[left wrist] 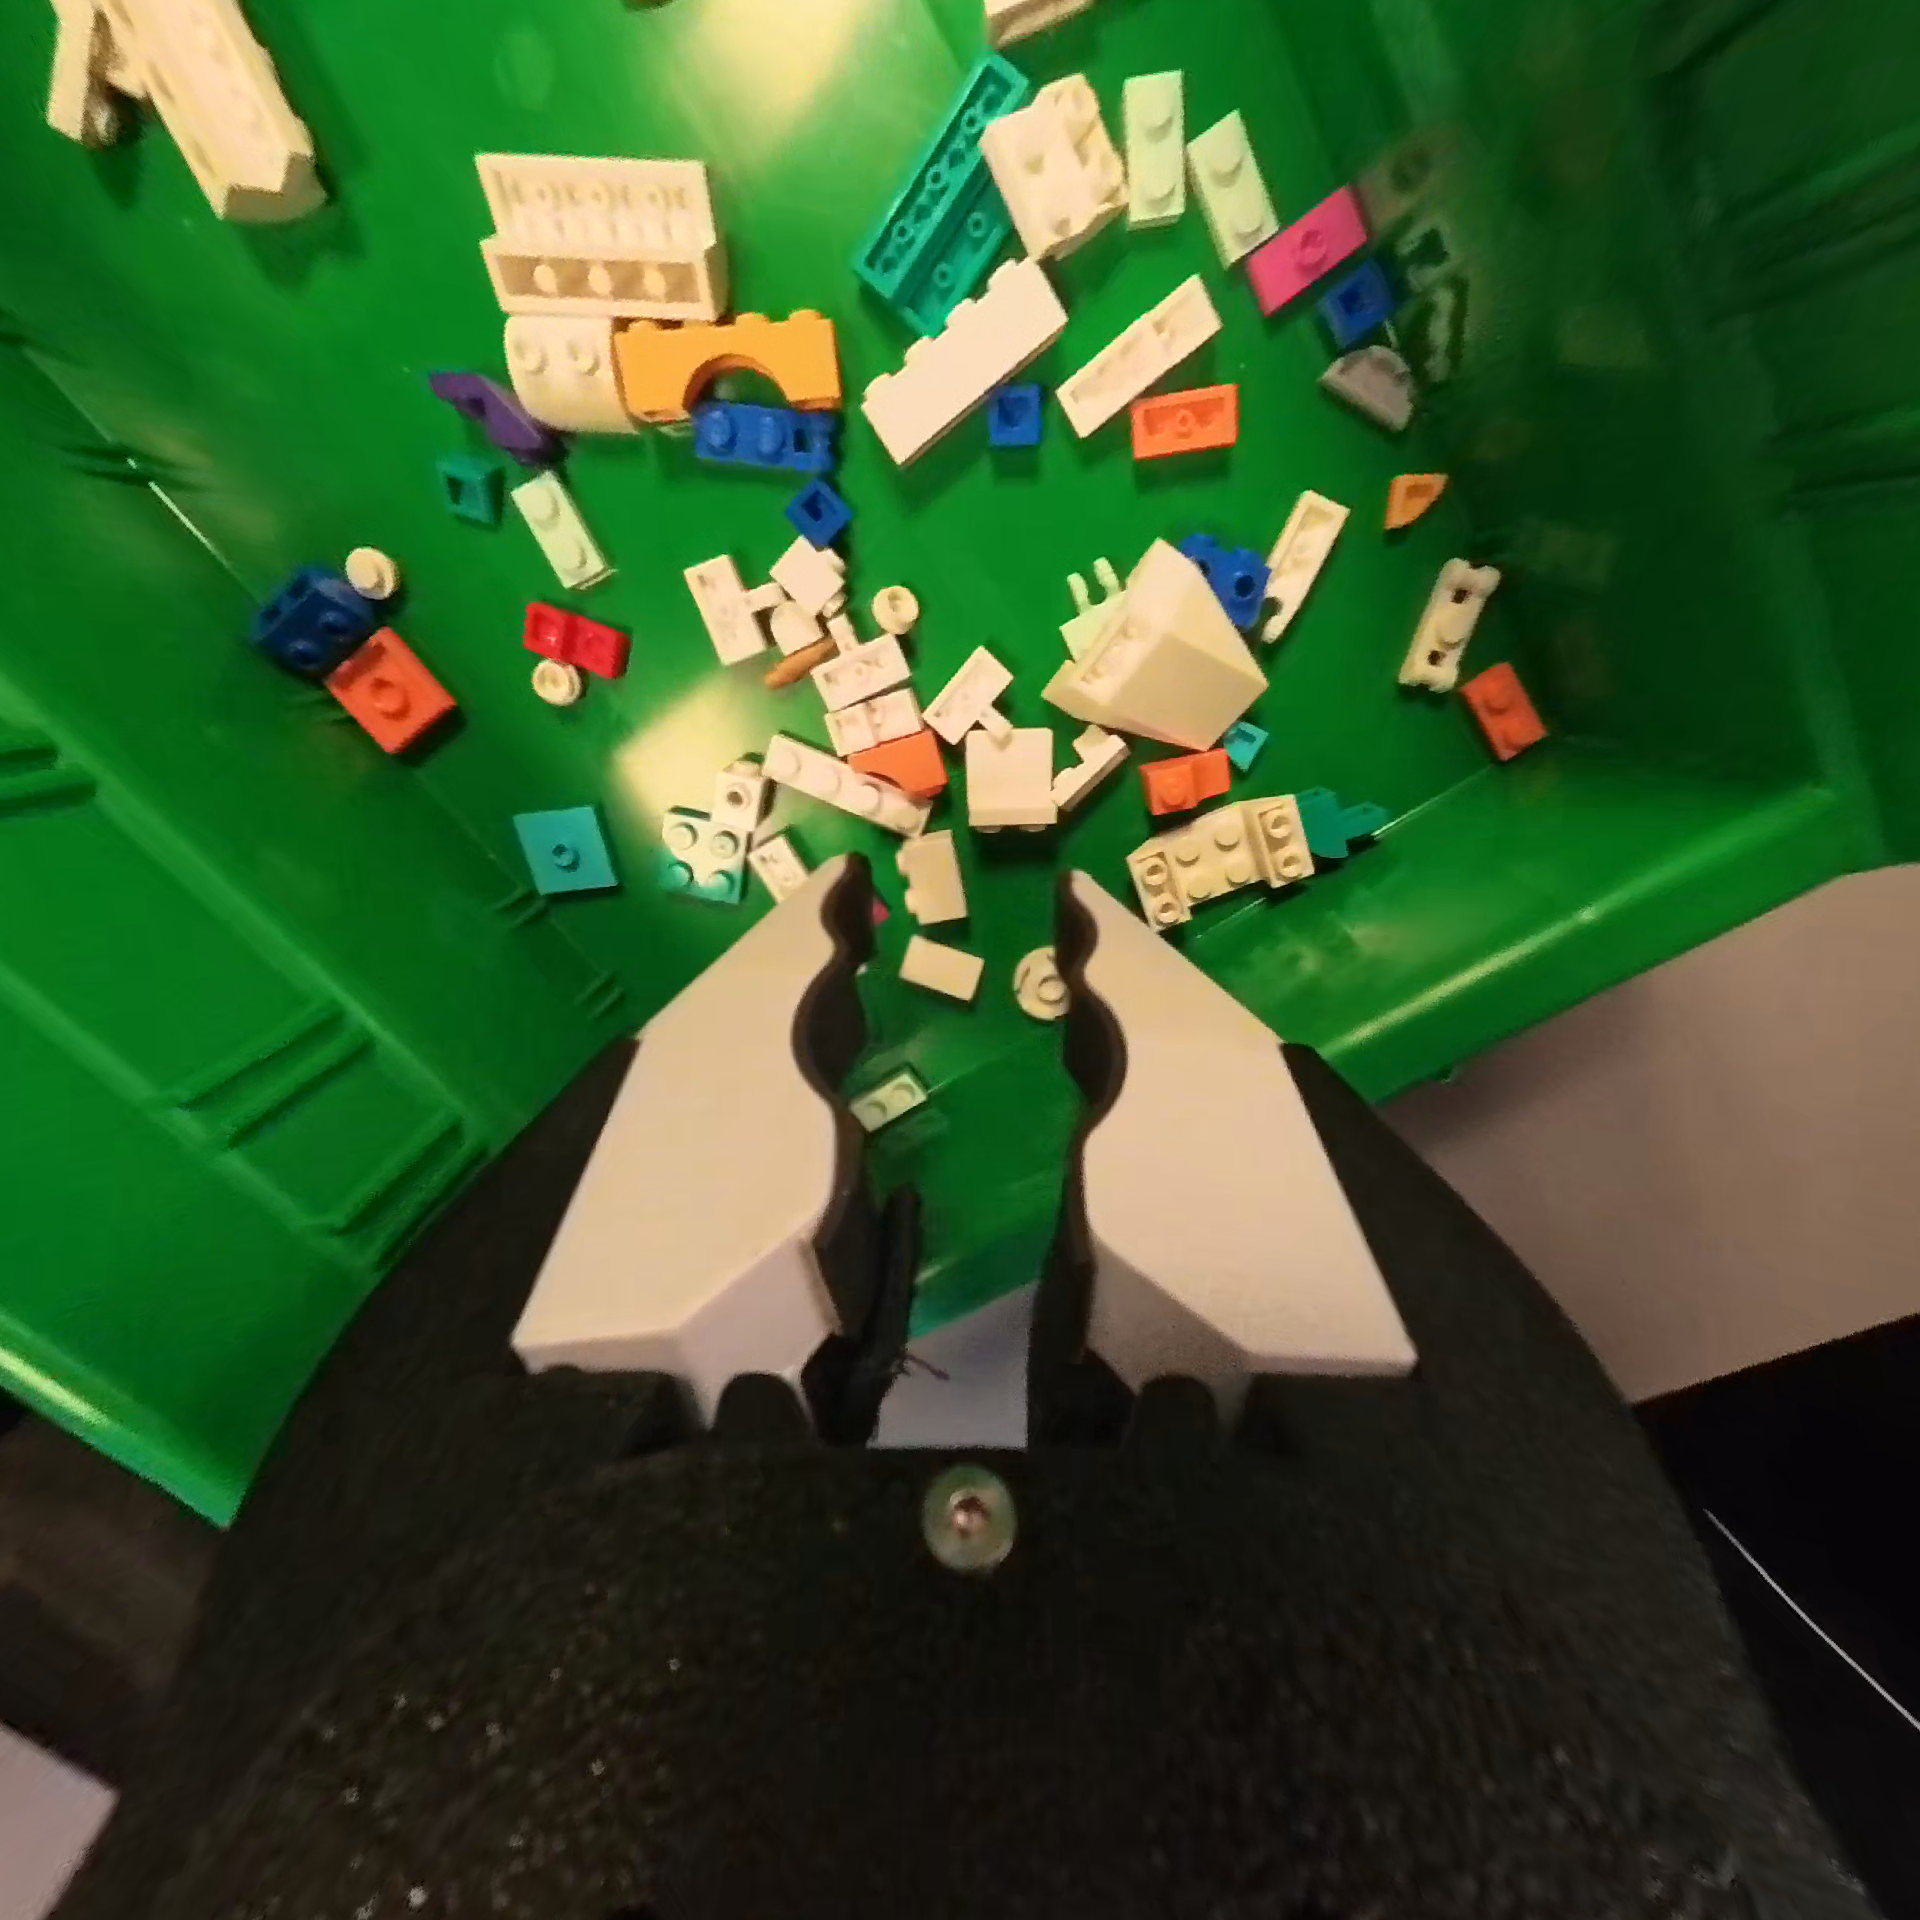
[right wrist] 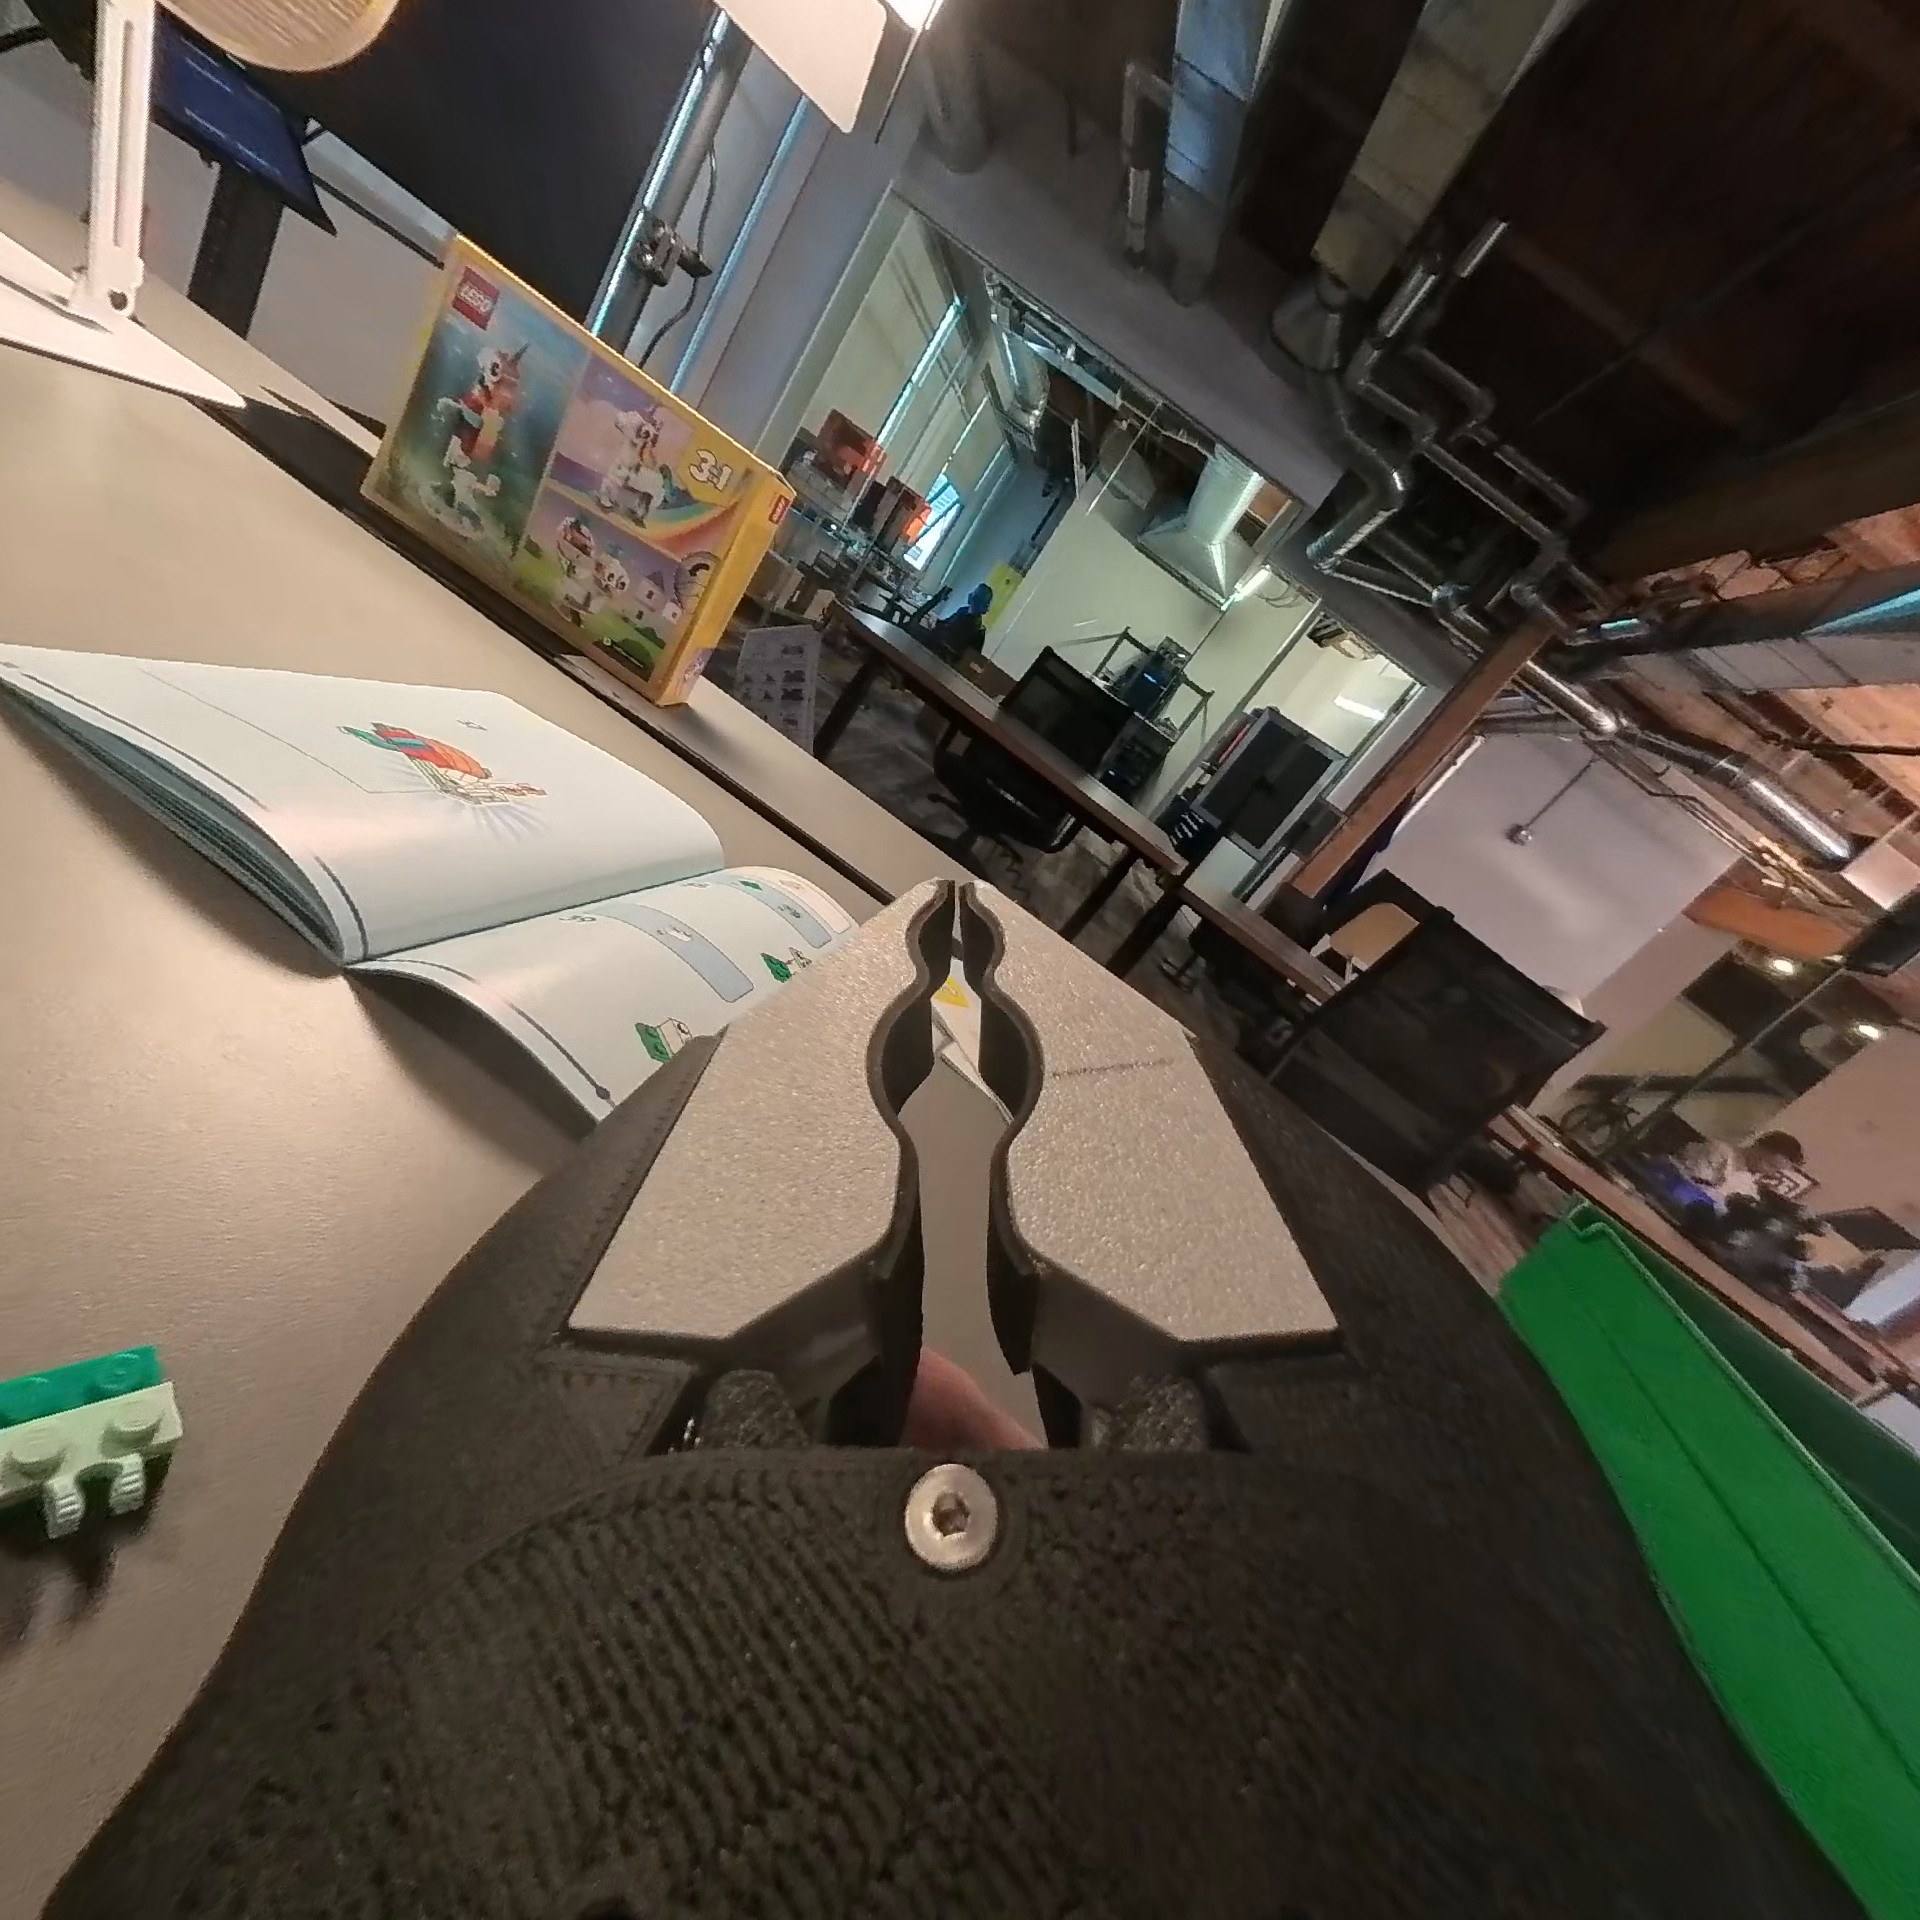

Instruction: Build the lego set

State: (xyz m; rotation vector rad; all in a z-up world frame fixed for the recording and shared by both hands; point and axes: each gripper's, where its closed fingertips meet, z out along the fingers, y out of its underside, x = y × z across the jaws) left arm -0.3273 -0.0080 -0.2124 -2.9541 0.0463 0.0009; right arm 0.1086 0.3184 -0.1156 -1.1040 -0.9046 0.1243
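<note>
Left gripper (left wrist: 961, 883) hangs over the green bin (left wrist: 260, 935), fingers spread apart with nothing between them. Loose lego pieces (left wrist: 831, 675) lie scattered across the bin floor — mostly white, with blue, orange, teal and red ones mixed in. A small white brick (left wrist: 932, 878) sits just beyond the tips.

Right gripper (right wrist: 956, 891) points out over the grey table (right wrist: 208, 1091), tips nearly touching and holding nothing. Open instruction booklet (right wrist: 416, 831) lies ahead on the left; the yellow lego box (right wrist: 571, 488) stands farther back. A small green-and-pale-green assembly (right wrist: 78, 1429) rests on the table at lower left (partly cut off by the frame edge).
</note>
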